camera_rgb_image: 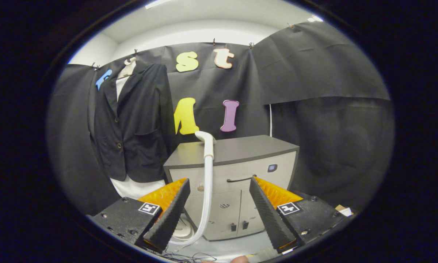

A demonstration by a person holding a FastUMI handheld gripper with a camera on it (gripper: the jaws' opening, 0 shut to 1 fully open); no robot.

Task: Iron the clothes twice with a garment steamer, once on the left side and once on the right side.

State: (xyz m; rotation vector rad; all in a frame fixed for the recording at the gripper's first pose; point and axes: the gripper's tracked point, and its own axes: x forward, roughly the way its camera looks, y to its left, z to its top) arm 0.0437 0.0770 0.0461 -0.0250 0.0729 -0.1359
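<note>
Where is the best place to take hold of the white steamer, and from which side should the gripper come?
Probably the upright white neck just below the steamer head, approached straight from the front. The neck stands vertical and slim ahead of the open gripper, so the fingers can close on it from both sides. The cabinet stands behind it.

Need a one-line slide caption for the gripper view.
Open claw faces the steamer wand standing before a grey cabinet; dark jacket hangs beyond, untouched.

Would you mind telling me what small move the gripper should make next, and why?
Probably ease forward and up toward the steamer head: the gripper is open and holds nothing, the white hose stands beyond its fingers, and the black jacket hangs unsteamed.
</note>
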